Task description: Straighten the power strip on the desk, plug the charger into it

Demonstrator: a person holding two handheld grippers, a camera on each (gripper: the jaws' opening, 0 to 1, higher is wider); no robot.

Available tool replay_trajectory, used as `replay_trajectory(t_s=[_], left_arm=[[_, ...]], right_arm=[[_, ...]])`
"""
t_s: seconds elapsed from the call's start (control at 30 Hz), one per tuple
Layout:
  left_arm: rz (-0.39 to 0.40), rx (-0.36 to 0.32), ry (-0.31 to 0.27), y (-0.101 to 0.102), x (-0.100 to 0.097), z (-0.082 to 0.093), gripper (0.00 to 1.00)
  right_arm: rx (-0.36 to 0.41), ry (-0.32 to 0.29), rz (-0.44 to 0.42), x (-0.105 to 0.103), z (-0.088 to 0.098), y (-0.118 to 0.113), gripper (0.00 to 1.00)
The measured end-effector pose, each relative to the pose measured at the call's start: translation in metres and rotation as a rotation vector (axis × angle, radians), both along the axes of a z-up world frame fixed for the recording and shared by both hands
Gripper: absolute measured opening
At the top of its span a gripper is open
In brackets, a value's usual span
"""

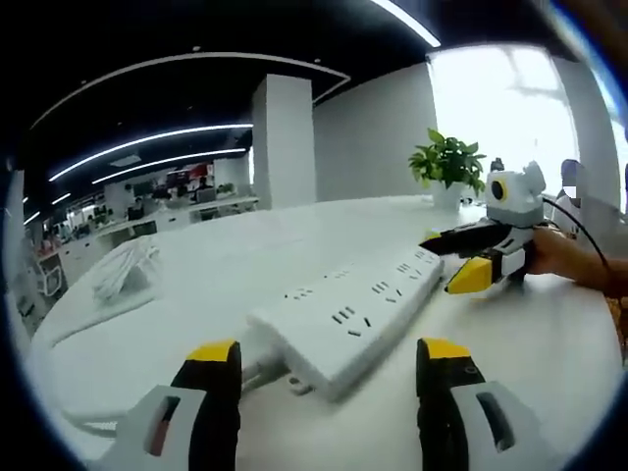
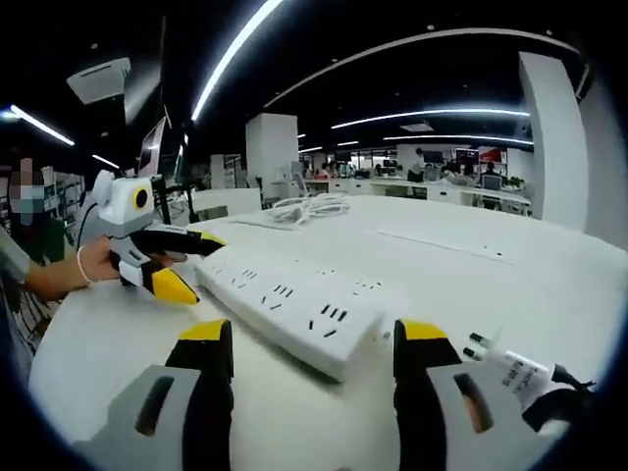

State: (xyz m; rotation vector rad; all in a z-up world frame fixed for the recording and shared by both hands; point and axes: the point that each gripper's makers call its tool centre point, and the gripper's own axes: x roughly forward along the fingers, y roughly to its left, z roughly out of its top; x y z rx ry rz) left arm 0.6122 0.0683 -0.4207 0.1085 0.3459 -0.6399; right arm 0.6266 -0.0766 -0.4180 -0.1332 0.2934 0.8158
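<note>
Left gripper (image 1: 329,351), right gripper (image 2: 312,332): jaws open at opposite power strip (image 1: 373,294) ends.
Straightening under way; next, likely squaring it, then fetching charger (image 2: 515,371).

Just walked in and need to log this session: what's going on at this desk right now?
A person holds a gripper in each hand at opposite ends of a white power strip lying on the white desk. Both the left gripper and the right gripper are open, with the strip's ends before their jaws. The charger plug lies unplugged on the desk beside the right gripper.
</note>
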Motion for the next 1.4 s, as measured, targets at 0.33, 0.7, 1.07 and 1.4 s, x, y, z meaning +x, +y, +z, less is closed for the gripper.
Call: replay_trajectory(t_s=[0.33, 0.7, 1.07, 1.4], left_arm=[[0.020, 0.031, -0.022, 0.002, 0.004, -0.001, 0.65], [0.005, 0.057, -0.062, -0.008, 0.009, -0.003, 0.57], [0.014, 0.008, -0.025, -0.010, 0.012, 0.000, 0.57], [-0.005, 0.023, 0.001, -0.012, 0.016, 0.001, 0.56]], right_arm=[[-0.050, -0.066, -0.041, 0.005, 0.001, -0.002, 0.62], [-0.063, -0.061, -0.075, 0.006, -0.001, 0.002, 0.53], [-0.006, -0.010, -0.131, 0.011, 0.002, 0.001, 0.52], [0.005, 0.014, -0.183, 0.010, 0.002, -0.002, 0.51]])
